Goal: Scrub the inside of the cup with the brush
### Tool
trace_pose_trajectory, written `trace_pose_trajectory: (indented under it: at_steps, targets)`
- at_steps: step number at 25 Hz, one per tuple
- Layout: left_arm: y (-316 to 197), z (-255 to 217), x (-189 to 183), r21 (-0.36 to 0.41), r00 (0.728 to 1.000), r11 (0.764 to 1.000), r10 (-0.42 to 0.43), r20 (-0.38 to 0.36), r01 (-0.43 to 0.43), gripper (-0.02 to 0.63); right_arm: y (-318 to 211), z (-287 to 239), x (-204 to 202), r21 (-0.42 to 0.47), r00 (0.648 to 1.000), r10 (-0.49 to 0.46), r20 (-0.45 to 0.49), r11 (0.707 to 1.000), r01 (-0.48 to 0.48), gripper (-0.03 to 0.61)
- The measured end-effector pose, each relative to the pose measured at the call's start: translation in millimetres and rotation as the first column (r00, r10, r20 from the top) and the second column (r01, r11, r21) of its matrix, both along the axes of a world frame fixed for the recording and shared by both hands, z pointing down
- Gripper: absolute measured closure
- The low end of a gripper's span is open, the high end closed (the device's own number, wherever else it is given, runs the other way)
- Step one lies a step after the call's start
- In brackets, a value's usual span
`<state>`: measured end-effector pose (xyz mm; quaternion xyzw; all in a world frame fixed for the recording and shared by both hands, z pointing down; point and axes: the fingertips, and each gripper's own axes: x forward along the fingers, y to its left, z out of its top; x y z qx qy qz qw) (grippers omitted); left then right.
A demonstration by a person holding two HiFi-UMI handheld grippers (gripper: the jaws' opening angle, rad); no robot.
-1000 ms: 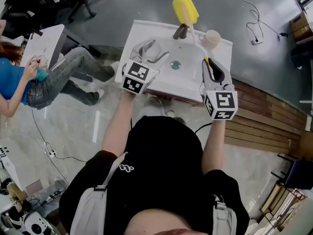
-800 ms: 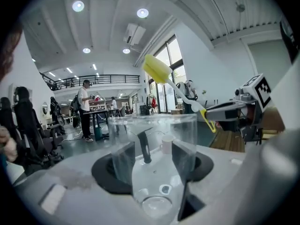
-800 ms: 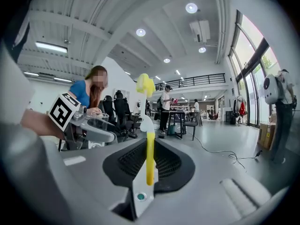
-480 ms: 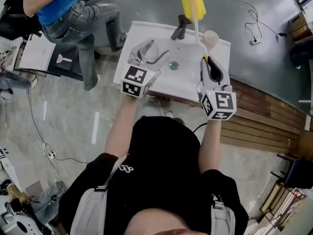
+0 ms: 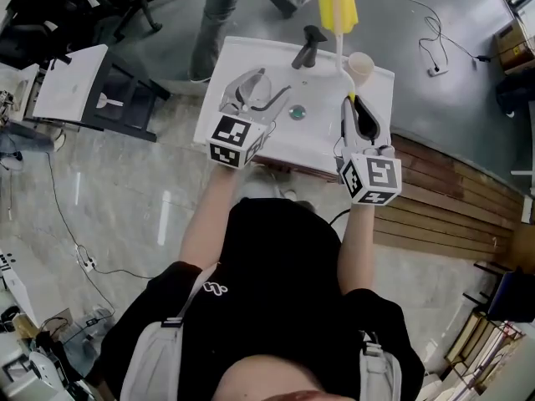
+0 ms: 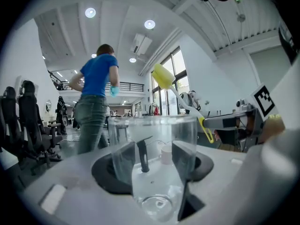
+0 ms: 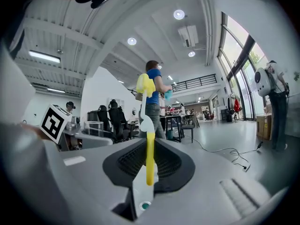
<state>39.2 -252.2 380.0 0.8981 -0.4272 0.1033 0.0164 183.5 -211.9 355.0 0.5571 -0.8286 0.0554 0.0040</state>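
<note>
Cup (image 6: 158, 137): clear glass, clamped between left tongs (image 6: 152, 161). Brush (image 5: 337, 7): yellow sponge head, white-and-yellow handle, clamped in right tongs (image 7: 149, 165).

Left, cup (image 5: 251, 90); right, brush (image 5: 337, 8); both over sink (image 5: 284, 136); faucet (image 5: 308, 47) behind

From my station I count two grippers: one left gripper (image 5: 249, 94) and one right gripper (image 5: 358, 109). There is one clear cup (image 6: 157, 144), one yellow-headed brush (image 7: 149, 153) and one small beige cup (image 5: 362, 63). One white sink (image 5: 242, 50) carries one black tap (image 5: 308, 47) and one drain (image 5: 297, 112). One passer-by (image 6: 96, 97), and at least two black chairs (image 6: 28, 121).
</note>
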Motion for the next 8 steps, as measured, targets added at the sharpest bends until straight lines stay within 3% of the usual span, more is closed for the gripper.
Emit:
trace_pose_trajectory:
  at_steps: [8]
  targets:
    - [-5.6,2.8,-10.7,0.001,1.0,1.0,-0.016,0.0,0.016,0.342,-9.6,0.5,-7.7,0.006,0.999,-0.016,0.032,1.0,0.016,0.529]
